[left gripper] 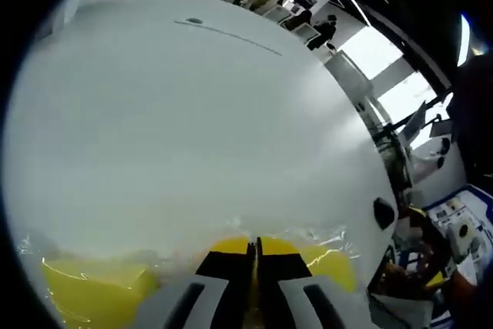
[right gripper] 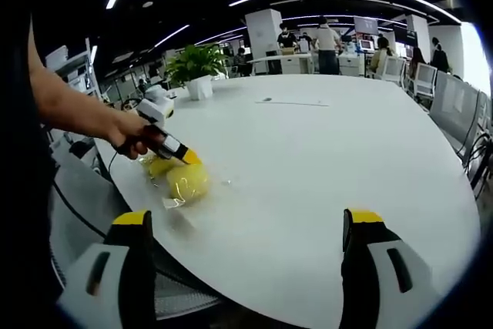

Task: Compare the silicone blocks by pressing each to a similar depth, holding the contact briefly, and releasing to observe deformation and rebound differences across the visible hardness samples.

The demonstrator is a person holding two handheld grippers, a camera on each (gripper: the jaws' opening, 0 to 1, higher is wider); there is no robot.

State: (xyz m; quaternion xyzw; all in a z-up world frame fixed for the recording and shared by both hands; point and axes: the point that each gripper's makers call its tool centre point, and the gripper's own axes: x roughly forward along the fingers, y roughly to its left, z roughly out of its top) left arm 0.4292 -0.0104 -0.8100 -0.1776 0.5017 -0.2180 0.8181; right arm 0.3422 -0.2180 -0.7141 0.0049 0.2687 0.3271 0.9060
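Where jaws press: soft yellow blocks (right gripper: 181, 177).

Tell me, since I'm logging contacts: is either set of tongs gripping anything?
No. The left tongs are shut, tips pressing a wrapped yellow block; the right tongs are open, empty.

- Yellow silicone blocks (left gripper: 92, 294): in the left gripper view, cut off by the lower edge and partly hidden behind the left gripper (left gripper: 253, 250).
- Wrapping around blocks: blurred.
- Right gripper (right gripper: 248, 225): jaw bases cut off below.
- Distant people (right gripper: 327, 36): too small to tell.
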